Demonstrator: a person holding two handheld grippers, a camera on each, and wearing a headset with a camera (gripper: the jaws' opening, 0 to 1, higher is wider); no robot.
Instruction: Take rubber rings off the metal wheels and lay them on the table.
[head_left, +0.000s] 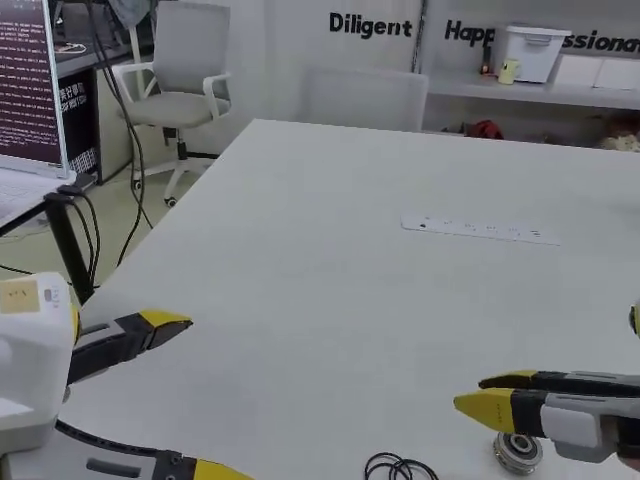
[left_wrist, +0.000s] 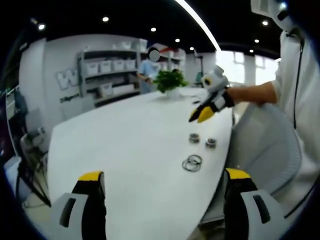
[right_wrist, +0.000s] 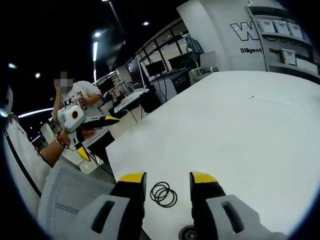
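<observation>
Black rubber rings (head_left: 400, 468) lie in a small overlapping bunch near the white table's (head_left: 330, 260) front edge. One metal wheel (head_left: 517, 450) sits just right of them, under my right gripper (head_left: 490, 393), which hovers open with nothing between its jaws. In the right gripper view the rings (right_wrist: 163, 194) lie just beyond my right gripper (right_wrist: 166, 177), and a wheel (right_wrist: 187, 232) shows low between the jaws. My left gripper (head_left: 190, 396) is wide open at the table's left corner. Its own view shows the rings (left_wrist: 192, 162), two wheels (left_wrist: 194, 138) (left_wrist: 210, 142) and the right gripper (left_wrist: 200, 116) above them.
A white power strip (head_left: 470, 229) lies further back on the table. An office chair (head_left: 185, 75) and a monitor (head_left: 25, 80) stand off the left side. Shelves with a storage box (head_left: 530, 50) line the back wall. A mesh chair back (left_wrist: 265, 145) is by the near edge.
</observation>
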